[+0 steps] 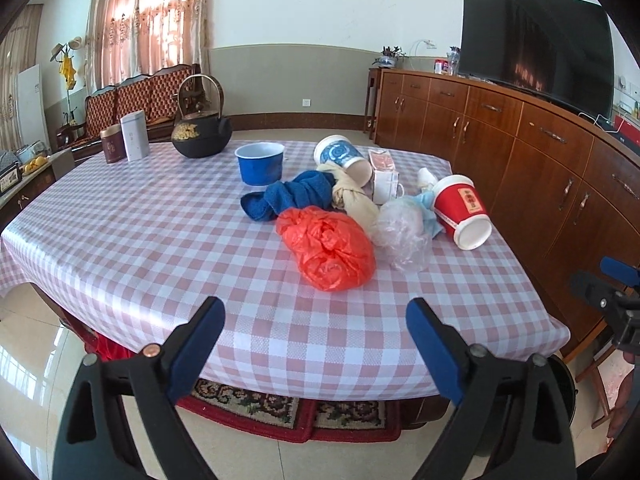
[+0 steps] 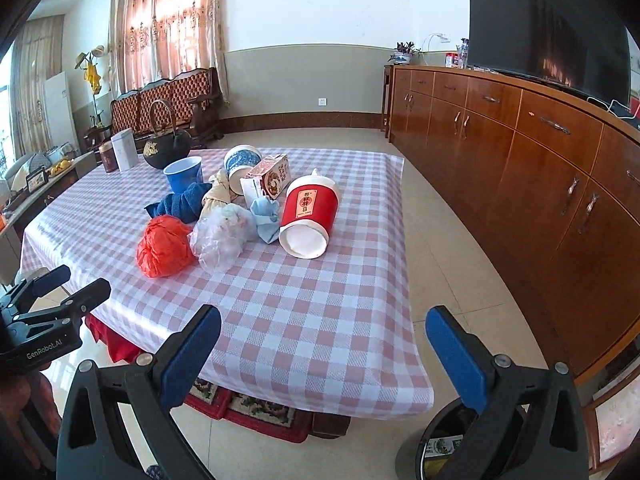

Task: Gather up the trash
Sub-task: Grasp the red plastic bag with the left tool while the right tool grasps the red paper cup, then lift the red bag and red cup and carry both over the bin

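Trash heap mid-counter (image 1: 120,240): orange plastic bag (image 1: 326,248) nearest you, light, soft, slippery; pinch its crumpled top. Left gripper (image 1: 316,326), right gripper (image 2: 324,332): fingers spread, empty.

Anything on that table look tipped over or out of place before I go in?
Yes. The red cup and the blue-patterned cup both lie on their sides, while the blue cup stands upright. A carton is toppled between them. No spill shows on the tablecloth.

Glossy checked tablecloth (image 1: 160,240), crinkled plastic bag (image 1: 332,248)
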The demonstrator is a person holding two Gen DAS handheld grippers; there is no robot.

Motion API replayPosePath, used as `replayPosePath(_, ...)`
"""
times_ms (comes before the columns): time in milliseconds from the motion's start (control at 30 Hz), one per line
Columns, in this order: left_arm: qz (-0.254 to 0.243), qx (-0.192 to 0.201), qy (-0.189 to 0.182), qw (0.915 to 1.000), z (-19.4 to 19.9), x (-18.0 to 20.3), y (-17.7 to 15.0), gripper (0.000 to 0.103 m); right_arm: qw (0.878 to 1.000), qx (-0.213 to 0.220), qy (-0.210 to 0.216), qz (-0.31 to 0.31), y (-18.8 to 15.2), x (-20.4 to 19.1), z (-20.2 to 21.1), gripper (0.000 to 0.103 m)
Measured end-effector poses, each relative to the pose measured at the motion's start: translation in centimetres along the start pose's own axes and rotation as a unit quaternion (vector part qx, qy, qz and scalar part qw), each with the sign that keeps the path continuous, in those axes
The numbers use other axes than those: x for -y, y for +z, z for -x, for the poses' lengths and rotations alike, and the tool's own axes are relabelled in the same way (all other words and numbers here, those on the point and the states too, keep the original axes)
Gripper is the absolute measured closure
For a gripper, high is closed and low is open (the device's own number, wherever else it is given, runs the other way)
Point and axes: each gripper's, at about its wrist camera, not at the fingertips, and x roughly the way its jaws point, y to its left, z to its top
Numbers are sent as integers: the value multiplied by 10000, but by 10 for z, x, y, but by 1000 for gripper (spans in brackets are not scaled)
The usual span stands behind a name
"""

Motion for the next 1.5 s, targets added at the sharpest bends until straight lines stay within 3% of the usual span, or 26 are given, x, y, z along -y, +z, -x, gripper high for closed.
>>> replayPosePath(400,69,-286,87,9995,-65,5,18,12,9993,-354,69,98,31,-3,-85,5)
replayPosePath(833,262,-443,-53,9987,-95,1,31,15,9970,-721,292,17,60,-1,-152,16)
replayPosePath(933,290,-457,-163,9984,-97,1,34,22,9962,-778,395,-29,63,-2,-160,27)
replayPosePath(1000,331,-515,-243,9978,-101,0,35,33,9956,-808,468,-42,63,-3,-162,42)
replayPosePath(1033,365,-536,-311,9974,-102,-2,35,37,9958,-795,460,-43,63,-4,-163,43)
replayPosePath(1100,391,-552,-394,9969,-103,-4,35,55,9957,-788,488,-41,61,-4,-161,44)
replayPosePath(1200,402,-513,-450,9969,-99,-6,34,64,9963,-712,472,-17,61,-4,-154,44)
replayPosePath(1500,359,-346,-462,9977,-75,-11,31,68,9985,-450,319,-27,54,8,-117,45)
